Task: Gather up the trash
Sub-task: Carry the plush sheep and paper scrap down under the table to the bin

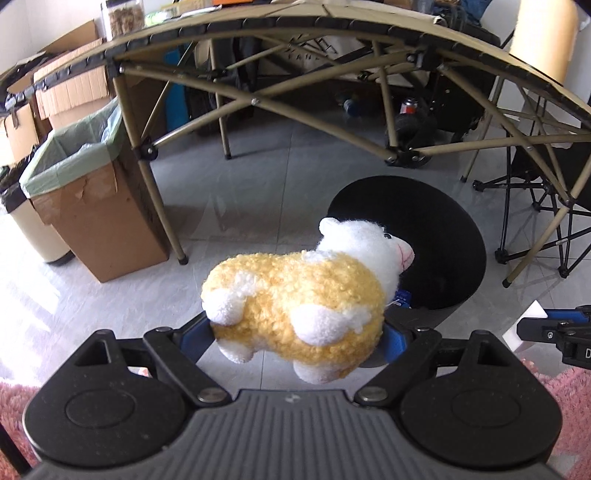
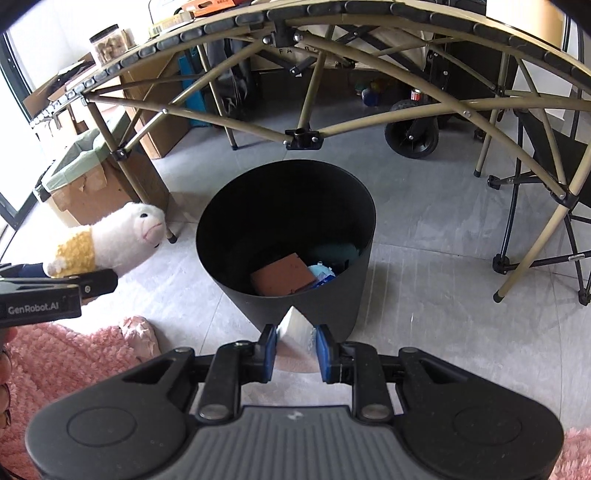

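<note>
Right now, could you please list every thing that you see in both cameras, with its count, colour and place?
plush sheep: one, yellow and white, held left of the bin
white item: one, held before the bin; kind unclear
black bin: one, on the grey floor, with things inside
cardboard box: one, brown, green liner, far left
folding table: one, tan frame, behind
pink rug: one, nearest
left gripper: black, blue pads, shut on the sheep
right gripper: same, shut on the white item

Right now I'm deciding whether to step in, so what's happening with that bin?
A person works two handheld grippers near the black bin. The left gripper is clamped on a plush sheep, and the right gripper is shut on a white piece of trash. The bin already holds a brown box.
</note>
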Tool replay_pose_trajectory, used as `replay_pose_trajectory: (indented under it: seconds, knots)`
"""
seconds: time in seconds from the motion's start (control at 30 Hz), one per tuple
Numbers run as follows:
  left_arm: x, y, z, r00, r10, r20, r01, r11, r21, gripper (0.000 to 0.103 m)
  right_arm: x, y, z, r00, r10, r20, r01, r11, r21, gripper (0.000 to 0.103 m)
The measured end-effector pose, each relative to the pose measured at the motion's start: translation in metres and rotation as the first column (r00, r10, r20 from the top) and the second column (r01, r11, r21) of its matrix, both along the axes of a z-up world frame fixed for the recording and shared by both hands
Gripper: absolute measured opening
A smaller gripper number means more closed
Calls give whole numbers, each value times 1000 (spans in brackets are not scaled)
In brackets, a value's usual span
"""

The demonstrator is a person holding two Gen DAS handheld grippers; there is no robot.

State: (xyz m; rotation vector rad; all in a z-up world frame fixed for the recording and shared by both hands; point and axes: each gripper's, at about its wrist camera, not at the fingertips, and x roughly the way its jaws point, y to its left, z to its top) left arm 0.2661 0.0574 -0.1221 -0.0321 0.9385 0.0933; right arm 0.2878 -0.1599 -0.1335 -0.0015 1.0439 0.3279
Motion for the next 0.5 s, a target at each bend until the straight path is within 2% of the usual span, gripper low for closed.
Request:
replay_pose_trajectory:
  seconds: [0.5]
  knots:
    - [13, 19, -12, 997, 58, -45, -59, 998, -19, 89, 41, 24, 0, 999, 35, 18, -34, 999, -30, 22]
